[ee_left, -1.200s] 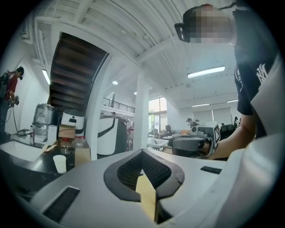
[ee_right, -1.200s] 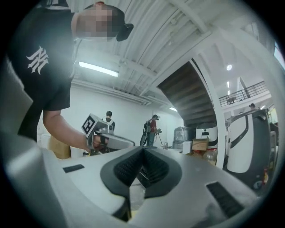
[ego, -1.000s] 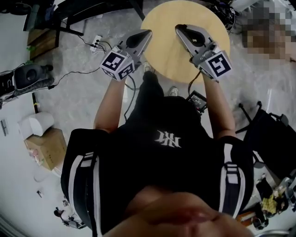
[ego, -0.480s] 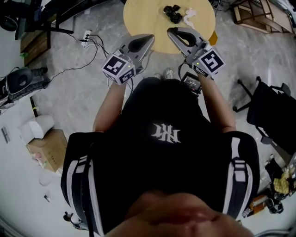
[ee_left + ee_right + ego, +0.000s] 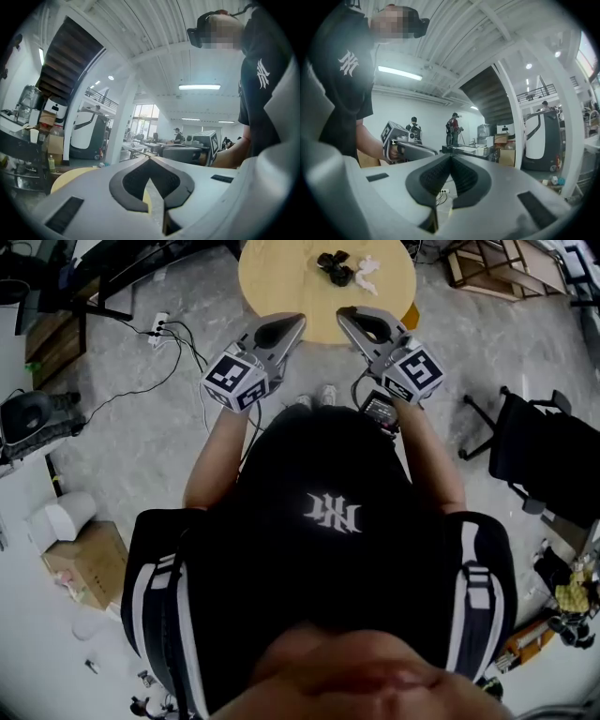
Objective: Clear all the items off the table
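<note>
I count two items on the one round table [image 5: 281, 282]: a black object [image 5: 335, 266] at 12 o'clock and a white crumpled piece [image 5: 367, 270] at 1, just beside it. My left gripper [image 5: 298, 319] and right gripper [image 5: 343, 314], both pressed together with nothing between the jaws, are at the near rim at 7 and 5, with open tabletop ahead of them.

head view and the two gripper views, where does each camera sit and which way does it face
Head view: on the person's head, steeply down at the round table; shows torso, both arms, left gripper and right gripper.
Left gripper view: on the left gripper, level along its shut jaws; shows torso and an arm.
Right gripper view: on the right gripper, level along its shut jaws; shows torso and forearm.
Shared: each gripper view catches the other gripper.
</note>
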`<state>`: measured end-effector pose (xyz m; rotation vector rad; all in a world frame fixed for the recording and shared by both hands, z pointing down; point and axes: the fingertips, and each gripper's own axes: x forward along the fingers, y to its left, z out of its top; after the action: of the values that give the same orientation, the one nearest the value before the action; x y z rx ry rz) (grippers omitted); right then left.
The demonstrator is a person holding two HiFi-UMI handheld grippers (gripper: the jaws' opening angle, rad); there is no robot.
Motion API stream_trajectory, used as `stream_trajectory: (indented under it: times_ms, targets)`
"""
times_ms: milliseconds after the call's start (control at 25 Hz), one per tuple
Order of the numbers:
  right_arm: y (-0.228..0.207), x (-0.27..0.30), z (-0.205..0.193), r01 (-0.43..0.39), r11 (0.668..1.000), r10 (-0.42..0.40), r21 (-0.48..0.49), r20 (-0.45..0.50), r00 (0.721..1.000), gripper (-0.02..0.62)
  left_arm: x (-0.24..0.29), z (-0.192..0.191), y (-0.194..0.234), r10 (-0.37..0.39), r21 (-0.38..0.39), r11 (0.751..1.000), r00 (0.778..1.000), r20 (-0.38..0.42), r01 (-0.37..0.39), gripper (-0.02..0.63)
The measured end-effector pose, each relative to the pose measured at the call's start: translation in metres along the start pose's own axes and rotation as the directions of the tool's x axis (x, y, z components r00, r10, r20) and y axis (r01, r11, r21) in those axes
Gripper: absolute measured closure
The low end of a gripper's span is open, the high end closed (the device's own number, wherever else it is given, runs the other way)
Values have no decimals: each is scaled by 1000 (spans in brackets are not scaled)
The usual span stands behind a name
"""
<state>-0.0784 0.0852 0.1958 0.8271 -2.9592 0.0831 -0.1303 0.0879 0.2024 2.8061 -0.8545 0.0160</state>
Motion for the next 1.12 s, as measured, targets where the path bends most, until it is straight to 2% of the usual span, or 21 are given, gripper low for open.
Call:
stream_trajectory:
  times_ms: [240,360,440,520,560,720,800,840,880,1040,1080,1120]
  targets:
    - [-2,-4,-4,36,999,-36,-8,-19,999,589,0,-17,-9,-36,41,998,998,-48,38,597]
    - [-5,0,-9,32,999,-34,-30,-55,998,514,-1,-28,-5,-30,38,999,997,-69,32,597]
    - [-10,4,-13,40,998,-43,-46,-74,996,512,-3,-37,0,-17,24,1000,997,-75,19,597]
    - [-16,10,-18,50,997,-55,-56,-95,994,432,-6,-45,7,-6,8,1000,997,-78,7,597]
    - [-20,13,-21,54,997,-61,-62,-108,992,417,-7,-48,10,-1,1,1000,997,-74,1,597]
    - [-45,24,-35,74,995,-84,-74,-152,985,417,-6,-57,26,29,-41,999,998,-50,-31,596]
    - [-63,30,-49,76,996,-82,-40,-178,981,407,2,-67,36,48,-70,996,997,-66,-52,597]
    - [-74,34,-59,74,997,-77,-20,-197,977,319,8,-73,42,56,-78,995,995,-81,-62,595]
    - [-85,38,-69,72,997,-71,-4,-217,974,279,15,-79,49,63,-82,994,994,-95,-71,595]
    - [-133,58,-122,73,997,-69,2,-293,954,269,44,-111,81,102,-105,988,986,-133,-116,596]
    - [-145,61,-141,78,997,-70,13,-323,944,205,49,-122,85,115,-114,985,983,-143,-132,597]
    - [-156,63,-163,85,996,-67,34,-360,931,202,55,-134,89,128,-124,981,980,-155,-148,595]
